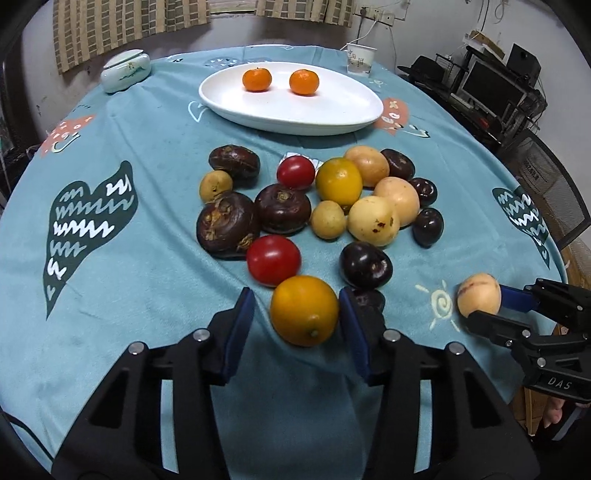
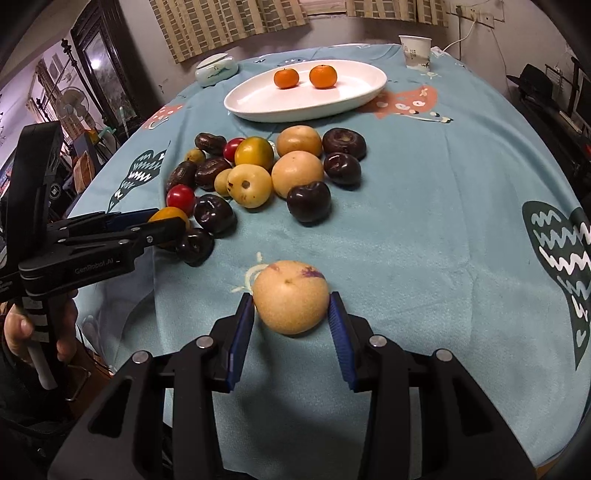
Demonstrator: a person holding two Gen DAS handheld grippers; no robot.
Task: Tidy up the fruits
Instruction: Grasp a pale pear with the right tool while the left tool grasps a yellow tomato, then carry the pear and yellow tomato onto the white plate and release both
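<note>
Left hand-held gripper (image 1: 297,314) squeezing an orange fruit (image 1: 304,310) near the pile; right hand-held gripper (image 2: 291,314) squeezing a yellow pear (image 2: 291,301) over the surface (image 2: 424,240). Hold both gently, lift straight, carry to white plate (image 1: 332,118) beside two tangerines (image 1: 257,79).

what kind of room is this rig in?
Likely a lived-in home room, not a lab: a round table under a patterned blue tablecloth, curtains behind it, and a desk with a monitor at one side.
</note>
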